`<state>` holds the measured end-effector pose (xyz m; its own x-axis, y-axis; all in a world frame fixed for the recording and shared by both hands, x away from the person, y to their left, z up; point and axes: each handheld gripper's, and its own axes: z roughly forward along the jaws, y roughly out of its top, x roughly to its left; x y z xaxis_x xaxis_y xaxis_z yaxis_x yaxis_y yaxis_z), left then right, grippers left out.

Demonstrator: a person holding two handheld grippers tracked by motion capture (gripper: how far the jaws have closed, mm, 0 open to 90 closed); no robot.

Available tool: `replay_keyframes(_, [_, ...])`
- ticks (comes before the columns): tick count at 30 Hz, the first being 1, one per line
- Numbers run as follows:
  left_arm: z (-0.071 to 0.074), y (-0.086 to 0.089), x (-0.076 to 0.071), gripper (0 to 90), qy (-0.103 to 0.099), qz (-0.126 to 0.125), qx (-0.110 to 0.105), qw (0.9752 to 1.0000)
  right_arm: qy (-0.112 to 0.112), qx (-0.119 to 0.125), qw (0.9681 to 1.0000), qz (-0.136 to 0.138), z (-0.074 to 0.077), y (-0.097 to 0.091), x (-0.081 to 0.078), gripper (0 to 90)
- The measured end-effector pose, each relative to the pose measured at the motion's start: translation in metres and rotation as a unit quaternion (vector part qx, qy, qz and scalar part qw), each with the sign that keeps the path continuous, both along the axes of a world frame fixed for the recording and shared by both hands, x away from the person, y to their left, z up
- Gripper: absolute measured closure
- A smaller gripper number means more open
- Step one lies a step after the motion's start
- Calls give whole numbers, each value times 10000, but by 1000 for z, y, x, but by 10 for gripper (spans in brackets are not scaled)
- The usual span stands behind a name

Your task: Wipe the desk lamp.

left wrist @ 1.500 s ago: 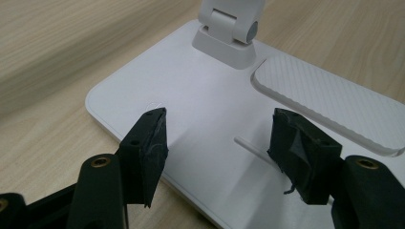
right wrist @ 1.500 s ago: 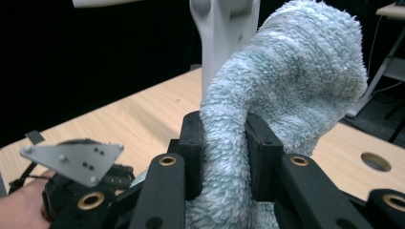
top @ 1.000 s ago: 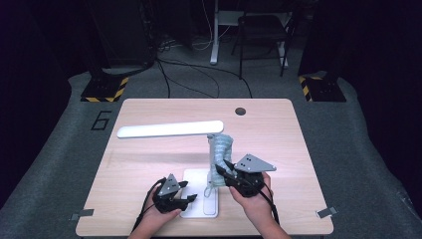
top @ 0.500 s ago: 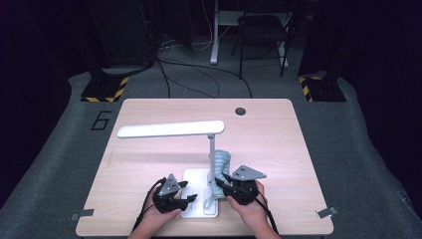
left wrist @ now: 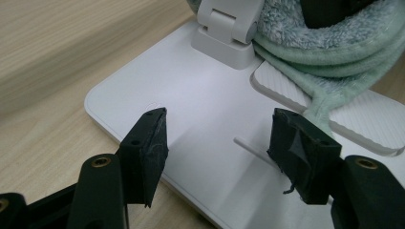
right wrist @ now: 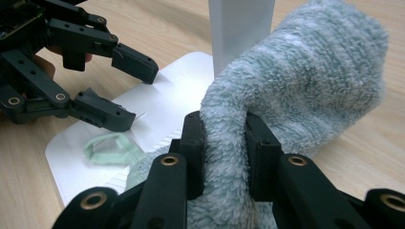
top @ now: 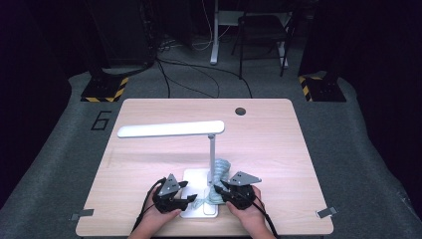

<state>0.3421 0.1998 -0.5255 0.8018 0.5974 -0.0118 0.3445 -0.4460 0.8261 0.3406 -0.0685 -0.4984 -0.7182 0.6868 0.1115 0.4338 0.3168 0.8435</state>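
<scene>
A white desk lamp stands near the table's front edge, its long head (top: 169,129) reaching left from a thin post (right wrist: 239,28). My right gripper (right wrist: 224,143) is shut on a pale green fluffy cloth (right wrist: 310,81), which bunches against the foot of the post. In the high view the cloth (top: 219,172) sits low beside the post, just above the right gripper (top: 219,191). My left gripper (left wrist: 219,138) is open just above the lamp's flat white base (left wrist: 200,95), with nothing between its fingers. A green hanging loop of the cloth (right wrist: 107,150) lies on the base.
The wooden table (top: 278,149) has a round cable hole (top: 241,111) at its back right. Both hands come in at the front edge. Chairs, cables and striped stands are on the dark floor behind.
My right gripper has come down along the lamp's post with the cloth, from mid-post to near the base. The left gripper has stayed put.
</scene>
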Motion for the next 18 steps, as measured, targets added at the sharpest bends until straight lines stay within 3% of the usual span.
replay_keyframes(4, [0,0,0,377,-8,3,0,10000,-132,-29,9999,13,10,-2,2,730])
replay_keyframes(9, [0,0,0,377,3,11,-9,10000,-345,154,9993,-6,29,-6,4,731])
replay_keyframes(18, [0,0,0,377,5,4,-15,10000,-874,561,9946,51,80,-11,-4,731])
